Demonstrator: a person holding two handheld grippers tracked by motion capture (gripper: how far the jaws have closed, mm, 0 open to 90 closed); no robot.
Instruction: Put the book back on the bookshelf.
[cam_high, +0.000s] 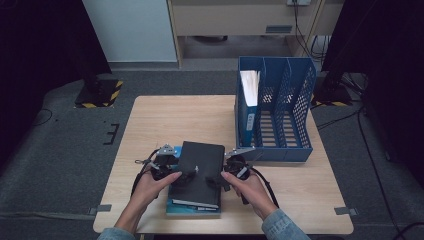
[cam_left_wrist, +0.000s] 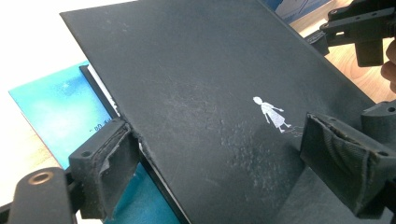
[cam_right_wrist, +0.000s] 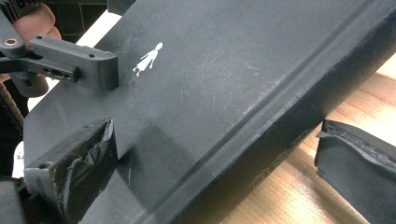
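A black book with a small white figure on its cover lies on a teal book near the table's front edge. My left gripper stands open at its left side. In the left gripper view one jaw sits against the page edge and the other rests over the cover. My right gripper stands open at the book's right side. In the right gripper view one jaw is over the cover and the other is beside the spine above the bare table, with a gap to it.
A blue mesh file rack stands at the back right of the wooden table, with a white-paged folder upright in its left slot; its other slots hold nothing. The rack's front wall is close to my right hand.
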